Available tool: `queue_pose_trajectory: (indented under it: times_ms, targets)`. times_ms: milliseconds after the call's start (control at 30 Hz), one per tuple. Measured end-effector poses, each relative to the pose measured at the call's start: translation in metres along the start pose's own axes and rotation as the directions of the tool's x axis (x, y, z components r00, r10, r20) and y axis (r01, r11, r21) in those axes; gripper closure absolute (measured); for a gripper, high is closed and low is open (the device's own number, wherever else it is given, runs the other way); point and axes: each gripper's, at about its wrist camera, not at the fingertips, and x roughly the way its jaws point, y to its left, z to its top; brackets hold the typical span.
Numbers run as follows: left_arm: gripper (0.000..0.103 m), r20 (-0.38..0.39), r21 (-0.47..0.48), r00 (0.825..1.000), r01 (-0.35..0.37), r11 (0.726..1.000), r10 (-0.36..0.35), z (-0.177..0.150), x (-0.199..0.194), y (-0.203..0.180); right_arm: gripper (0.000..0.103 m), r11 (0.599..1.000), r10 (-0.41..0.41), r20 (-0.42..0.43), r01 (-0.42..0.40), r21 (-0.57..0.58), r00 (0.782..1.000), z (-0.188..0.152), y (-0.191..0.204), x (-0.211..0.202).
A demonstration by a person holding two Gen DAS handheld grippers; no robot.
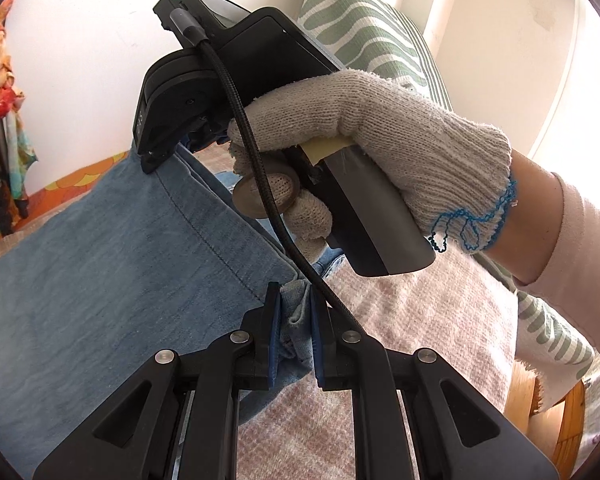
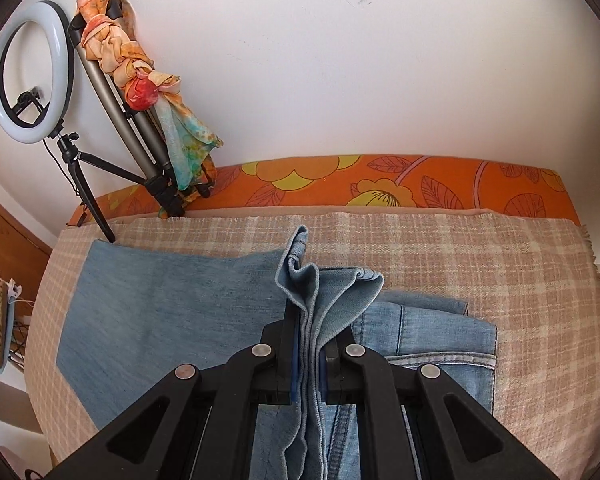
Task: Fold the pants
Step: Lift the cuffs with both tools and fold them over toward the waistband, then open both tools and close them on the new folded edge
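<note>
Light blue denim pants (image 2: 172,304) lie on a beige plaid blanket (image 2: 500,280) on a bed. My right gripper (image 2: 309,320) is shut on a bunched hem of the pants, whose fabric stands up between its fingers. My left gripper (image 1: 295,300) is shut on another bunched edge of the pants (image 1: 120,280). In the left wrist view the right gripper's body (image 1: 228,92), held by a gloved hand (image 1: 380,152), is just ahead, its fingers touching the denim. The waistband and pocket part (image 2: 440,344) lies to the right.
A ring light on a tripod (image 2: 32,76) and a second tripod draped with a colourful scarf (image 2: 140,92) stand at the back left. An orange floral cushion (image 2: 380,184) runs along the white wall. A green striped pillow (image 1: 360,28) lies behind the gloved hand.
</note>
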Motion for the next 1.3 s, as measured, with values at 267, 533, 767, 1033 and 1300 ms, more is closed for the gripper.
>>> queue_pose_trajectory:
  times_ms: [267,533,767,1033,1300]
  targets:
    - [0.091,-0.024,0.009,1.000,-0.003,1.000,0.003,-0.008,0.022,0.003,0.099,1.000,-0.007,-0.019,0.007,0.008,1.000,-0.008,-0.017,0.024]
    - [0.074,-0.064,0.019,0.998,0.002,1.000,-0.001,-0.014,0.006,-0.002,0.072,0.983,-0.183,0.008,0.183,-0.015,0.983,-0.009,-0.025,0.021]
    - [0.067,-0.019,0.016,0.997,-0.080,0.997,0.080,-0.023,-0.054,0.024,0.069,0.980,-0.193,0.080,0.188,0.062,0.978,-0.016,-0.034,-0.023]
    - [0.067,0.007,-0.089,0.970,-0.239,0.967,0.241,-0.024,-0.127,0.087,0.069,0.992,-0.122,0.133,0.118,0.036,0.984,-0.032,0.008,-0.062]
    - [0.055,-0.041,-0.264,0.910,-0.409,0.874,0.413,-0.049,-0.198,0.174,0.066,1.000,-0.006,0.160,0.011,-0.028,0.987,-0.042,0.079,-0.086]
